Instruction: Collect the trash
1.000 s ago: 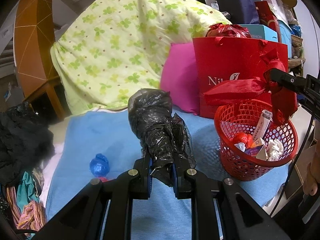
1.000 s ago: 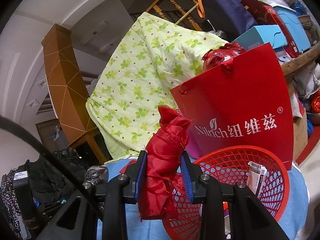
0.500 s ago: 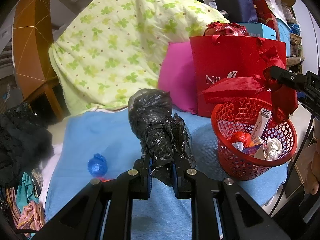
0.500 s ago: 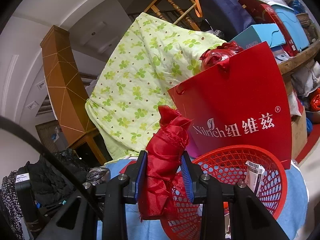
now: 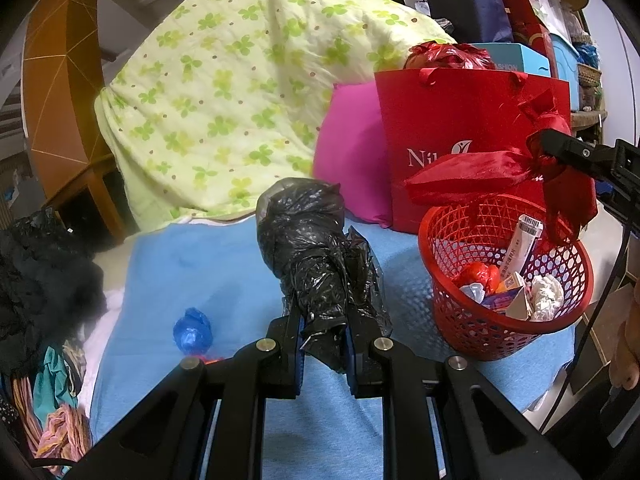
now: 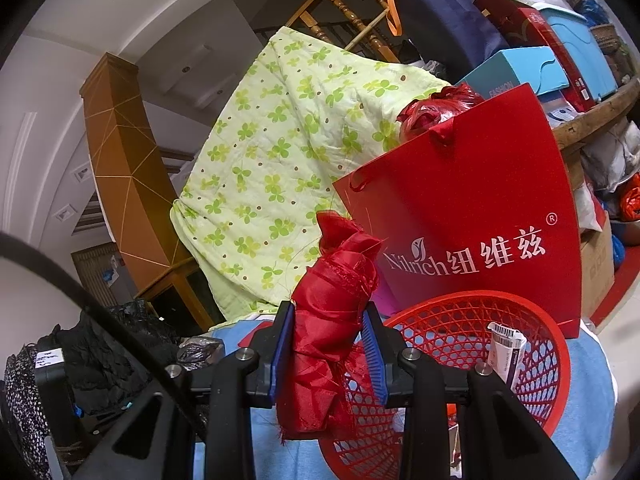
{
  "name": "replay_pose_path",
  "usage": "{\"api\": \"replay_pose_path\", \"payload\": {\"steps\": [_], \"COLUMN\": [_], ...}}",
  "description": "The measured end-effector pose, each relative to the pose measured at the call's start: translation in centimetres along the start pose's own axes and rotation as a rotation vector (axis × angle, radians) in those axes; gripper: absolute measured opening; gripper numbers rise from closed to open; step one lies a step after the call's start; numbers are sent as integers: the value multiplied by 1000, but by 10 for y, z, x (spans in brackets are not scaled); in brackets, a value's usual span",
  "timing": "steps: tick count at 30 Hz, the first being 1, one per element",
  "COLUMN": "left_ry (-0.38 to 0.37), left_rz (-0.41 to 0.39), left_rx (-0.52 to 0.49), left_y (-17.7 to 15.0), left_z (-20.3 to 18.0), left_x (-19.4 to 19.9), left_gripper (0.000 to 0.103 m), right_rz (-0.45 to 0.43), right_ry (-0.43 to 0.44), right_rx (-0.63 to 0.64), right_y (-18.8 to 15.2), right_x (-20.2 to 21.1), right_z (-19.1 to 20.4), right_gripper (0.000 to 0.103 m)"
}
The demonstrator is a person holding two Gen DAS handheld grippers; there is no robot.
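Note:
My left gripper [image 5: 322, 344] is shut on a crumpled black plastic bag [image 5: 308, 240] and holds it above the blue cloth [image 5: 224, 264], left of the red mesh basket [image 5: 472, 320]. My right gripper [image 6: 328, 344] is shut on a red cloth [image 6: 332, 312] and holds it at the basket's [image 6: 556, 392] left rim; the cloth also shows in the left wrist view [image 5: 480, 168] above the basket. The basket holds a tube, paper wads and wrappers. A small blue plastic wad [image 5: 192, 330] lies on the blue cloth at the left.
A red paper gift bag [image 5: 460, 128] stands right behind the basket, with a pink cushion [image 5: 352, 160] and a green clover quilt [image 5: 240, 92] beside it. Dark clothes [image 5: 44, 276] pile at the left. Boxes and bags are stacked at the back right.
Both grippers keep their hold. The left wrist view has shifted slightly, with the basket now a little lower and to the left; the red cloth stays over the basket's rim.

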State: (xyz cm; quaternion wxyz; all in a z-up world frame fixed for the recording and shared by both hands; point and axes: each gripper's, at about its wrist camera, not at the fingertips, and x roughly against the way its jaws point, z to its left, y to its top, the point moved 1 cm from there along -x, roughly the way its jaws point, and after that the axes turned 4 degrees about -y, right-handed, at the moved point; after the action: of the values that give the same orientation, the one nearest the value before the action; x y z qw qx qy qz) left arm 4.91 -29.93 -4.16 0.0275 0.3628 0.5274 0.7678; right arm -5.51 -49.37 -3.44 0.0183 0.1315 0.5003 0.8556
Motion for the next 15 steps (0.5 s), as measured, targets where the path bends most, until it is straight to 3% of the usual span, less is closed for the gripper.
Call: {"api": "replay_pose_path", "payload": {"steps": [15], "left_ry": [-13], "left_rz": [-4], "left_rx": [-21], "left_y": [-2], "left_z": [-3], "left_x": [2], "left_gripper": [17], "right_rz": [-2], "right_ry": [4], "right_rx": [-6], "right_y": [-2], "right_x": [5], "right_z": [0], "right_gripper": [37]}}
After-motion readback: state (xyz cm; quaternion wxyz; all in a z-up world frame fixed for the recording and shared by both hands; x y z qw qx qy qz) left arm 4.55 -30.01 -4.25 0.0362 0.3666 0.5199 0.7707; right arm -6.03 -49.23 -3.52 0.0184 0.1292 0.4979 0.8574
